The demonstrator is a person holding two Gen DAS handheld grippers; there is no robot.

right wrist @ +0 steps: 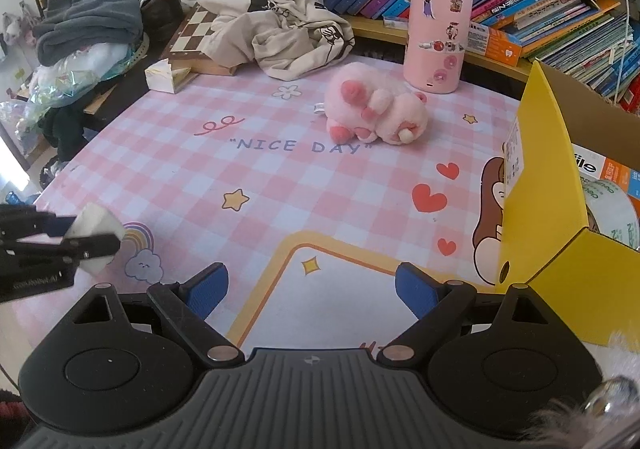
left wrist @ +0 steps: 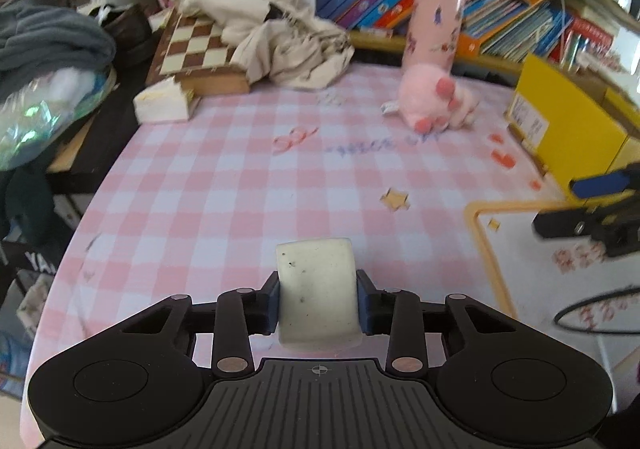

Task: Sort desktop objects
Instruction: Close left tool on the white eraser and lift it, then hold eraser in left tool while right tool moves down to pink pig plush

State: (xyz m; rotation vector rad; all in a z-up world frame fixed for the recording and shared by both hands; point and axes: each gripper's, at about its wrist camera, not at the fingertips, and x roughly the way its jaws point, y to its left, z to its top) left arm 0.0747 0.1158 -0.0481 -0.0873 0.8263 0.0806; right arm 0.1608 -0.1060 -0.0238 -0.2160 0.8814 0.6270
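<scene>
Far left of the desk, a chessboard (right wrist: 196, 35) sits under a heap of beige cloth (right wrist: 272, 21), with a small white box (right wrist: 166, 75) just in front of it. Down at the near left edge, the left gripper (left wrist: 318, 295) is clamped on a white eraser (left wrist: 318, 293), blue pads pressing both its sides, and the block stands clear above the pink checked mat (right wrist: 256, 169). From the other side you catch the same eraser hanging over the rainbow-and-cloud print at the mat's corner.

Middle of the mat now: a pink plush toy (right wrist: 374, 111) lies on its side just past the "NICE DAY" lettering, and behind it a pink cylinder (right wrist: 438, 33) covered in stickers stands upright near the bookshelf.

Coming right, the right gripper (right wrist: 312, 289) hovers over the white, yellow-bordered patch of the mat, jaws spread wide, nothing between them. Beside it on the right, the yellow box (right wrist: 552, 209) stands open, a roll of clear tape (right wrist: 612, 213) resting inside.
</scene>
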